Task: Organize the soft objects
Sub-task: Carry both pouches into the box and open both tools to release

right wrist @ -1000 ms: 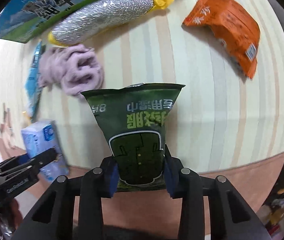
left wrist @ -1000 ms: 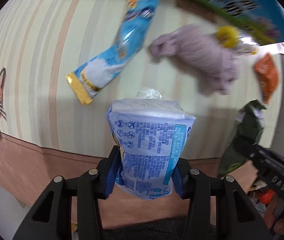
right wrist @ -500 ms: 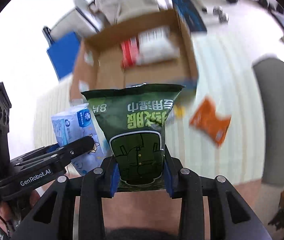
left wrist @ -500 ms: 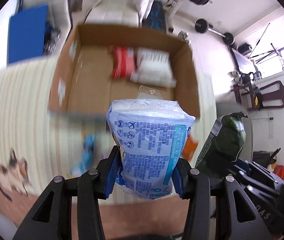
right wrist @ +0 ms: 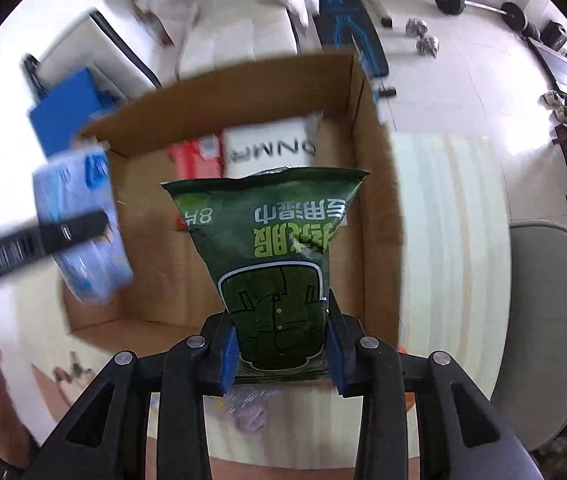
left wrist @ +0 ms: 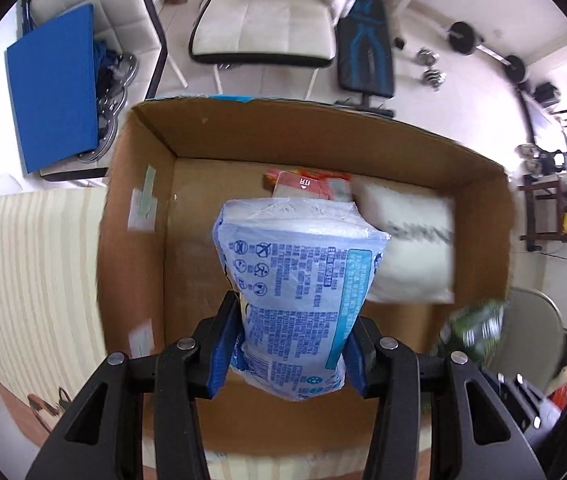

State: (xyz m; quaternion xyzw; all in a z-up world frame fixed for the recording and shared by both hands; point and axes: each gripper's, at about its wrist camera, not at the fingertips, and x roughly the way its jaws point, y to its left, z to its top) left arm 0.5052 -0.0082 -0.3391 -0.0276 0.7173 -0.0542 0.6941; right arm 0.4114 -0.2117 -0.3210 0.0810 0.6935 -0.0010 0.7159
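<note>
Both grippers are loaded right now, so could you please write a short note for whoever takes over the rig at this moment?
Left gripper: shut on the blue tissue pack, held over the cardboard box.
Right gripper: shut on the green snack bag, also over the box.
Done: a red packet and a white pack already lie inside the box at its far side.
Left: release both held items into the box; a purple soft item shows blurred on the table below the right gripper.

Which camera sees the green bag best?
The right wrist view. The green bag sits sharp in the middle, clamped in the right gripper above the box. The left wrist view shows only a blurry green patch at its right edge, beside the blue pack in the left gripper.
</note>
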